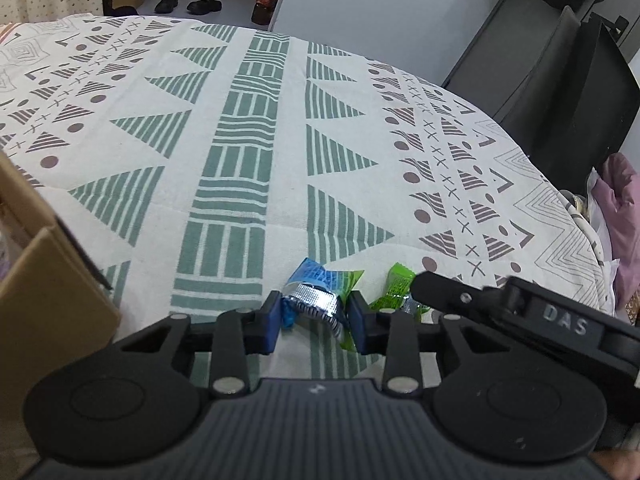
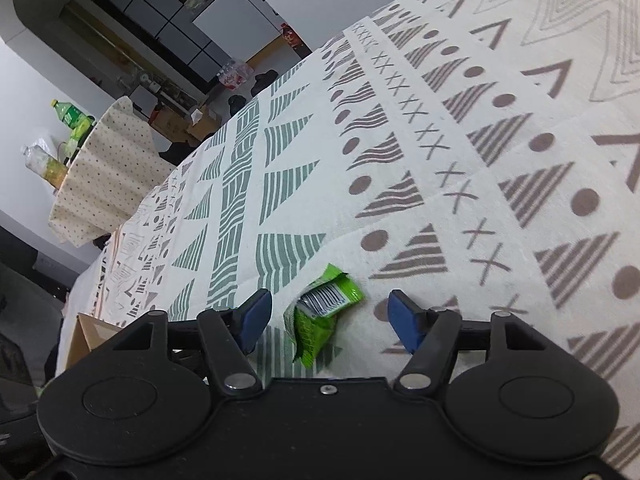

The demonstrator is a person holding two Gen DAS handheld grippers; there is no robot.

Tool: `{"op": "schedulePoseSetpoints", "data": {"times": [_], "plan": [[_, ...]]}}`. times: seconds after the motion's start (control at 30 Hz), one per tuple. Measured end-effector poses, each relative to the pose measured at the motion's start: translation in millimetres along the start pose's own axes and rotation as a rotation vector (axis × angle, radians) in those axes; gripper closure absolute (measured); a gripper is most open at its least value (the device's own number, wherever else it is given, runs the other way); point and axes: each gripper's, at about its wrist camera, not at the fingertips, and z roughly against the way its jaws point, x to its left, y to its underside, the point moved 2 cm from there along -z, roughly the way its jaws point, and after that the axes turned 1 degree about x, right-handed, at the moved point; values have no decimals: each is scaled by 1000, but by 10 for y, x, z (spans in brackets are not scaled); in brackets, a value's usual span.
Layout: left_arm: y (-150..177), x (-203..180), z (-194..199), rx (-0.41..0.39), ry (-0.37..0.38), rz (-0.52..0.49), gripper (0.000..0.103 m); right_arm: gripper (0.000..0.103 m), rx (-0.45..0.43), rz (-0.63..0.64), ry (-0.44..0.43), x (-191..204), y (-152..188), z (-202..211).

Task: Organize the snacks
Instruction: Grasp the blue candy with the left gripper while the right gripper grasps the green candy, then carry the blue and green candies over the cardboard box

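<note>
Patterned tablecloth [image 1: 248,128] covers the whole table, cream with green striped triangles and brown dots and crosses. Closest to the left camera, the left gripper [image 1: 314,322] has its blue pads pressed on both sides of a blue snack [image 1: 316,288], a blue and green wrapper with a silvery crinkled end, so it's clamped on that one. Just right of it lies a green snack [image 1: 394,286] on the cloth, with the right gripper's black body reaching in over it. From the right camera, the right gripper [image 2: 330,318] has its jaws wide apart, the green snack [image 2: 320,312] sitting between them, pads not touching it. A cardboard box [image 1: 44,280] sits at the left table edge. Further back: shoes [image 1: 188,3] on the floor, a dark chair [image 1: 568,92] to the right, and a dotted-cloth side table [image 2: 104,176] with bottles [image 2: 70,120].
</note>
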Motion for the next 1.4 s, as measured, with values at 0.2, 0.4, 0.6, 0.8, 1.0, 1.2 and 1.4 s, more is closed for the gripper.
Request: {"op": "schedulePoseSetpoints", "data": {"times": [0.2, 0.4, 0.6, 0.8, 1.0, 1.2, 1.4], "plan": [[40, 102, -1, 17, -23, 16, 69, 46, 14, 102, 54, 108, 64, -61], [80, 134, 73, 15, -47, 15, 69, 80, 26, 101, 41, 92, 76, -15], [116, 105, 239, -1, -58, 6, 69, 82, 6, 109, 40, 120, 115, 142], [171, 56, 463, -18, -59, -3, 69, 82, -42, 82, 27, 104, 114, 396], [246, 15, 714, -31, -63, -10, 69, 82, -81, 89, 34, 193, 206, 680], [288, -16, 1002, -48, -56, -20, 69, 82, -142, 95, 30, 327, 281, 1004], [316, -21, 1333, -70, -46, -16, 69, 82, -196, 146, 19, 523, 379, 1348]]}}
